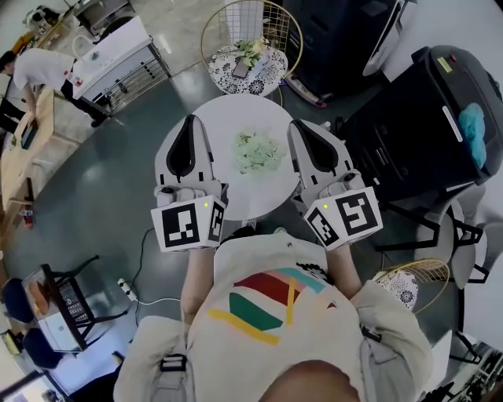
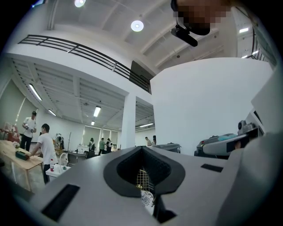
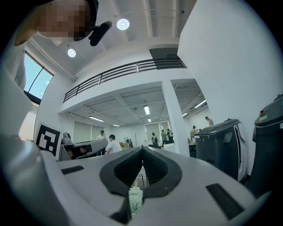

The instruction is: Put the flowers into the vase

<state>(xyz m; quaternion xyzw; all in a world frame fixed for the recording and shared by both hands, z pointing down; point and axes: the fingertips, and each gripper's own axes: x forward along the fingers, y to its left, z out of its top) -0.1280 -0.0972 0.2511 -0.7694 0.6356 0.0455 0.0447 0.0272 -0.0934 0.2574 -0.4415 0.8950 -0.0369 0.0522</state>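
A loose bunch of pale green and white flowers point(image 1: 257, 151) lies in the middle of a small round white table point(image 1: 228, 118). My left gripper point(image 1: 191, 119) is held level over the table's left side, its jaws shut with nothing between them. My right gripper point(image 1: 298, 124) mirrors it over the right side, also shut and empty. The flowers lie between the two grippers, touching neither. In the left gripper view the left gripper point(image 2: 142, 148) shows closed jaws. Through the hole in the right gripper point(image 3: 142, 148) a bit of the flowers point(image 3: 135, 199) shows. I can make out no vase for certain.
Beyond the table stands a gold wire chair point(image 1: 236, 16) with a patterned cushion point(image 1: 224, 72) bearing more flowers point(image 1: 251, 52) and a dark item. Large black machines point(image 1: 424, 126) crowd the right. A person point(image 1: 35, 69) bends over a wooden table at far left. Cables lie on the floor.
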